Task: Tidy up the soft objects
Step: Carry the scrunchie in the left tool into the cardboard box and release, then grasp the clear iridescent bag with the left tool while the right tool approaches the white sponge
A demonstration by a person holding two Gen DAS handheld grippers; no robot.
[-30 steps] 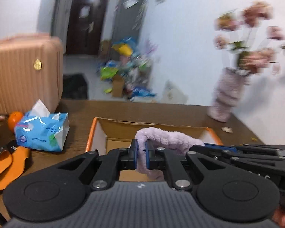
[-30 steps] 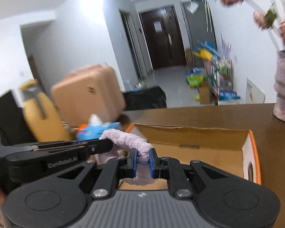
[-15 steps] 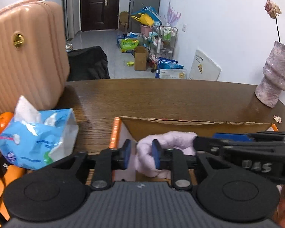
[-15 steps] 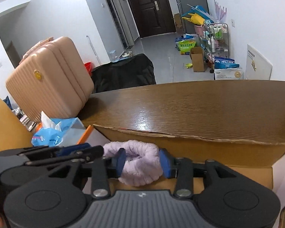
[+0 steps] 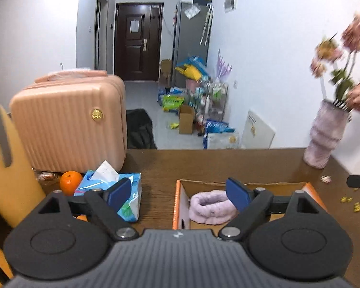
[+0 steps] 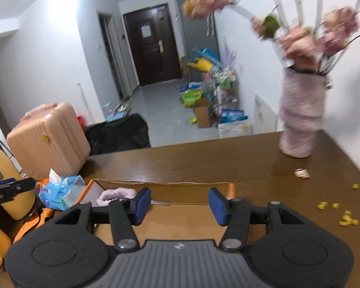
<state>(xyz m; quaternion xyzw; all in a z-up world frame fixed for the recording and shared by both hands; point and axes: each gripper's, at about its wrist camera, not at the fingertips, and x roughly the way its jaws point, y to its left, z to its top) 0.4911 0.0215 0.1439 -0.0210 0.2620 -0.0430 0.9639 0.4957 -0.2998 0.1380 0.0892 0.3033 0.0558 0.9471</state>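
A fluffy lilac headband (image 5: 210,207) lies inside an open cardboard box with orange edges (image 5: 178,206) on the brown table. It also shows in the right wrist view (image 6: 115,195) at the box's (image 6: 156,184) left end. My left gripper (image 5: 178,193) is open and empty, raised above the box's left side. My right gripper (image 6: 178,202) is open and empty above the middle of the box. The tip of the left gripper shows at the left edge of the right wrist view (image 6: 9,187).
A blue tissue pack (image 5: 122,192), an orange (image 5: 70,186) and a pink suitcase (image 5: 69,122) stand left of the box. A lilac vase with flowers (image 6: 300,117) stands at the table's far right. Small yellow bits (image 6: 340,213) lie on the table right of the box.
Both grippers let go of the headband, opened wide and pulled up and back. The headband now lies in the box.
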